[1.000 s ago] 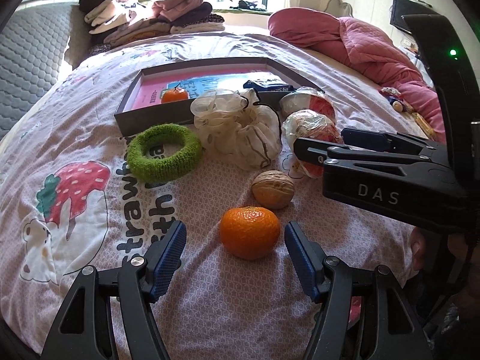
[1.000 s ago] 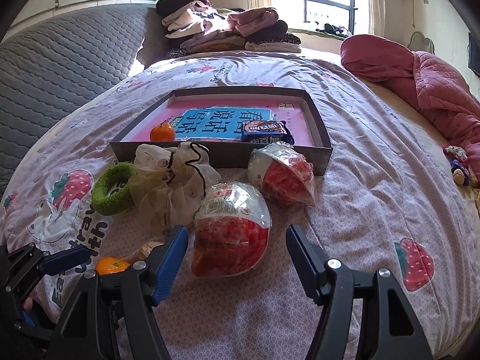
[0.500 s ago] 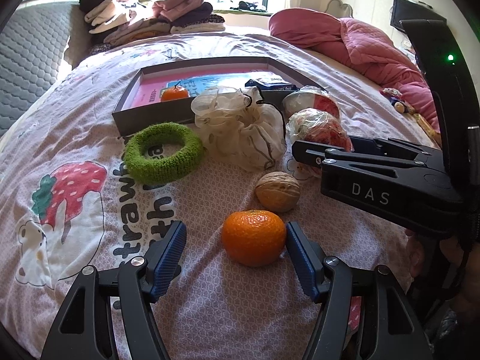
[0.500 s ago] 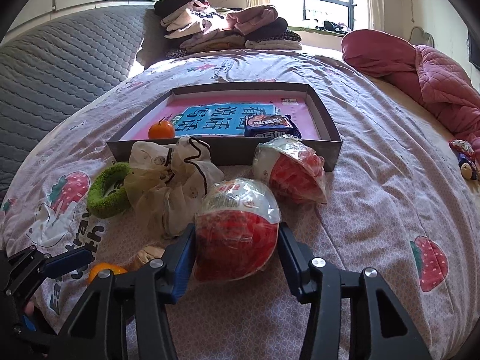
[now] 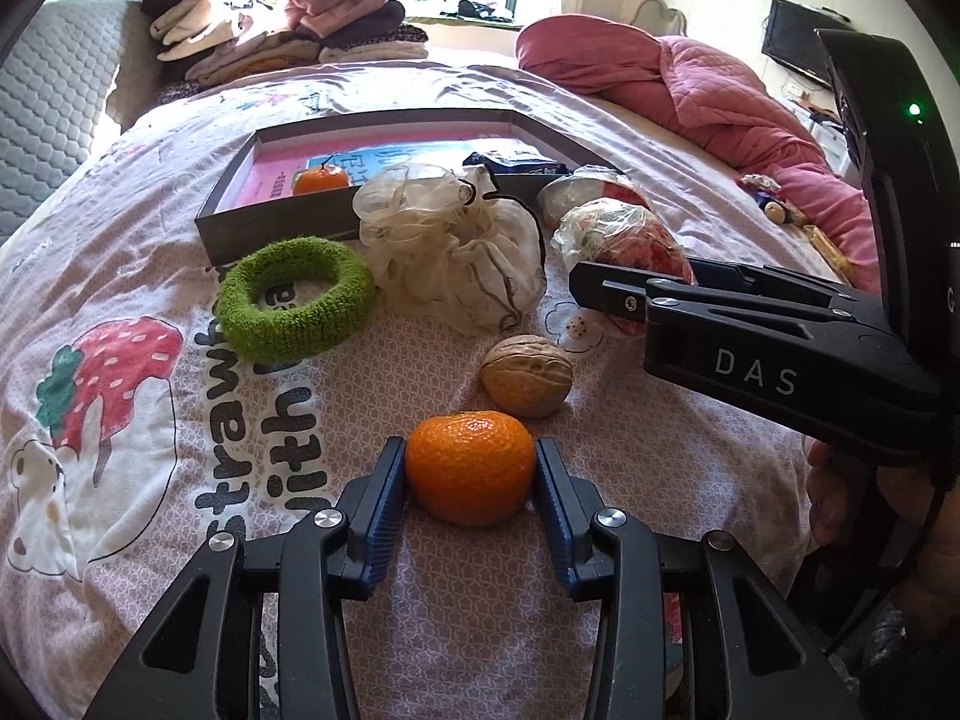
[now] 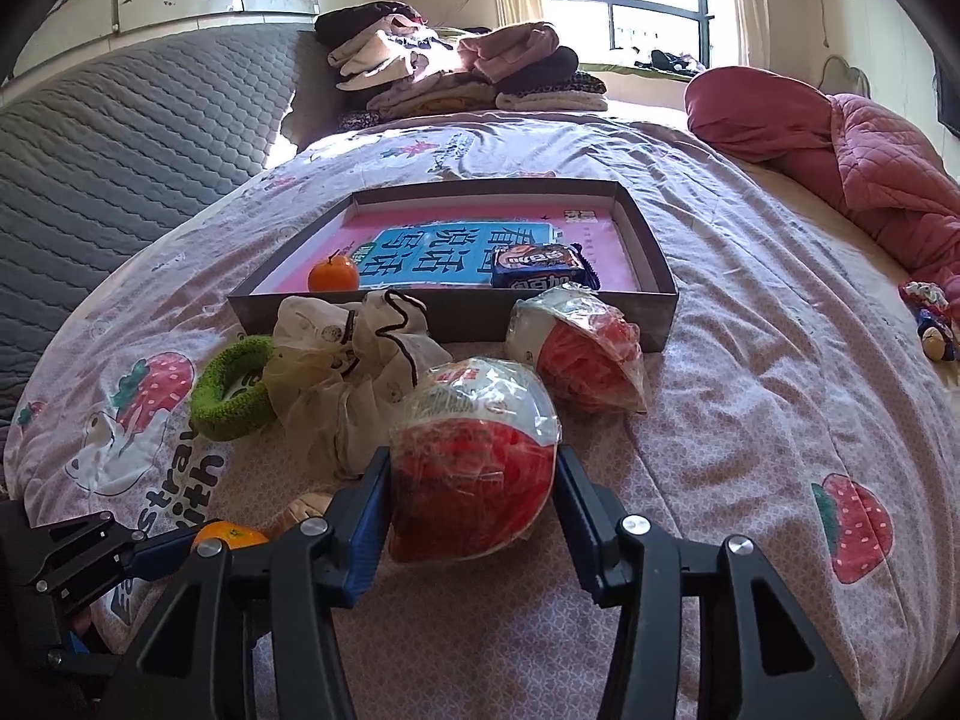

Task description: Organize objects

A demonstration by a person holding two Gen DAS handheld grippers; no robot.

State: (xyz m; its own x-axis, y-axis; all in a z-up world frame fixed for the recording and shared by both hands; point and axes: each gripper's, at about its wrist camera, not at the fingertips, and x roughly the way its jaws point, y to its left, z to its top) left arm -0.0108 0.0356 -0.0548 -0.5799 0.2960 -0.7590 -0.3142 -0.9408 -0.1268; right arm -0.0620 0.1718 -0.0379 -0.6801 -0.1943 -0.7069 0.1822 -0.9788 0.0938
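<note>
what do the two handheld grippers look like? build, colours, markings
Both are black plastic clamp-style units with silver pivot screws and ribbed blue pads lining the fingers. The left gripper and right gripper look alike. Seen side-on from the left wrist view, the right unit's body carries white "DAS" lettering and a lit green LED on its upright housing.

My work surface is a bed covered with a pink strawberry-print sheet. Lying directly on it: a shallow grey box, a green knitted ring, a cream drawstring pouch, a walnut, a tangerine and two plastic-wrapped red-and-white packs. Folded clothes and a pink quilt lie at the far end.
</note>
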